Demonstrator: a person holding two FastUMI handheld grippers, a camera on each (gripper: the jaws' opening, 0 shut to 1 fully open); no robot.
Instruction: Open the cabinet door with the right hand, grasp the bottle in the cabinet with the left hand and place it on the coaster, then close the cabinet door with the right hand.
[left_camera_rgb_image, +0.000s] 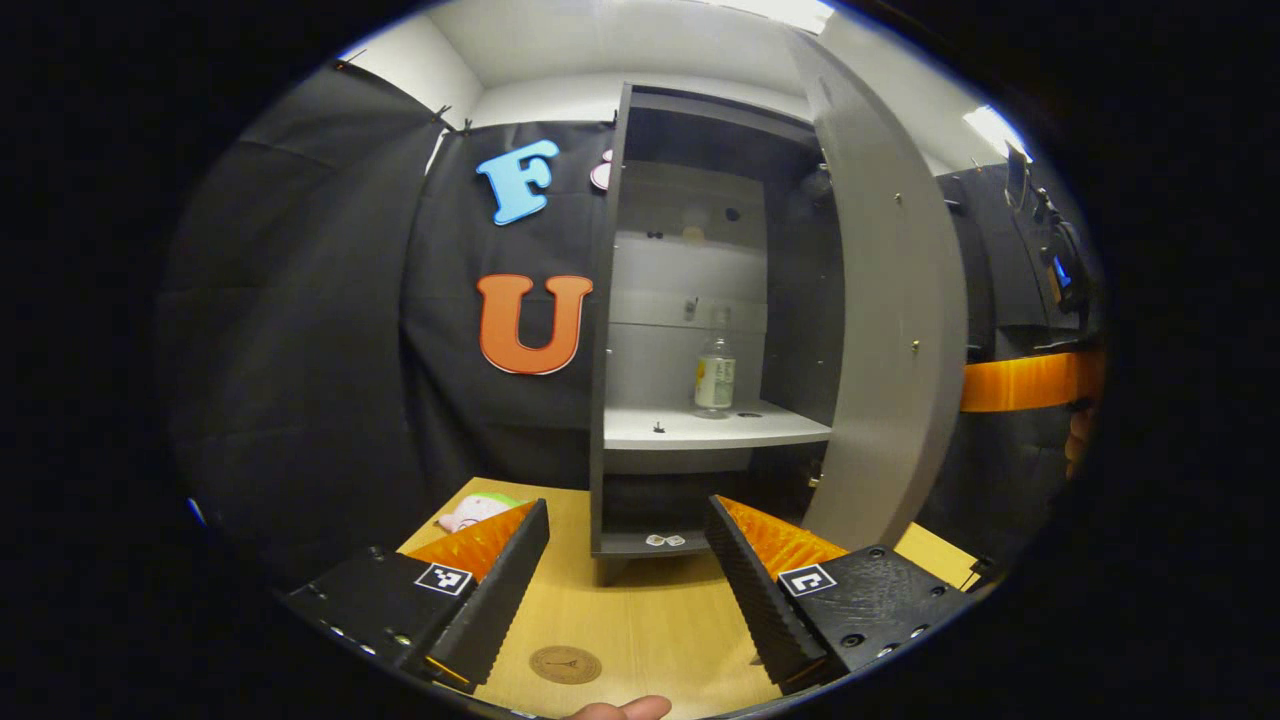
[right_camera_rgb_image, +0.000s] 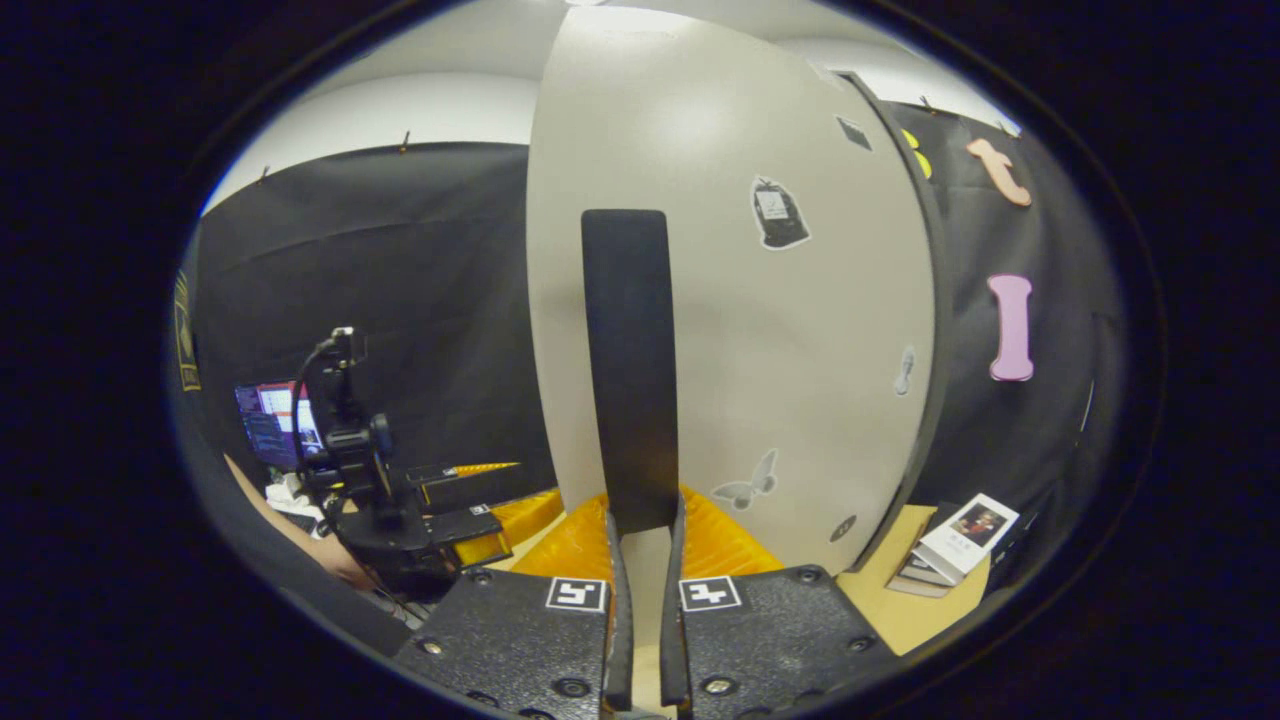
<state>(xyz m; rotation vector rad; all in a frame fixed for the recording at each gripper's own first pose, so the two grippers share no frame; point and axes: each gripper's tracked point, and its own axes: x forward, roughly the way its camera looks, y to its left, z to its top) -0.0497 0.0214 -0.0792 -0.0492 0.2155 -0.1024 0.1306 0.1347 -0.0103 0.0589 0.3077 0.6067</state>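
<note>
**Kid:** What is your right tool (right_camera_rgb_image: 640, 520) doing?

**Me:** Its two fingers are pinching the long black handle (right_camera_rgb_image: 628, 370) of the tall grey cabinet door (right_camera_rgb_image: 800, 330). The handle sits between them, and they press on it from both sides.

**Kid:** Is the door open?

**Me:** Yes, it is swung out wide. In the left gripper view I can look right into the dark grey cabinet (left_camera_rgb_image: 610, 330).

**Kid:** Where is the bottle?

**Me:** The small clear plastic bottle with a pale label (left_camera_rgb_image: 715, 372) stands upright on the light grey shelf (left_camera_rgb_image: 690, 428), near the right side. It is by itself, well apart from my left tool (left_camera_rgb_image: 628, 570).

**Kid:** And your left tool?

**Me:** Its fingers are spread wide with nothing in them. It hangs over the wooden tabletop (left_camera_rgb_image: 640, 610), pointing at the cabinet.

**Kid:** Where does the bottle go?

**Me:** On the round brown coaster (left_camera_rgb_image: 565, 664), flat on the tabletop near the bottom of the left gripper view.

**Kid:** How do you do this part well?

**Me:** I think I should hold the door steady with my right tool so it does not swing back. My left tool should go straight in, stay wide, and line up so the bottle's middle sits between the fingers. Then I squeeze gently, below the neck. I must not bump the shelf edge or knock the bottle over, because it looks light.
</note>
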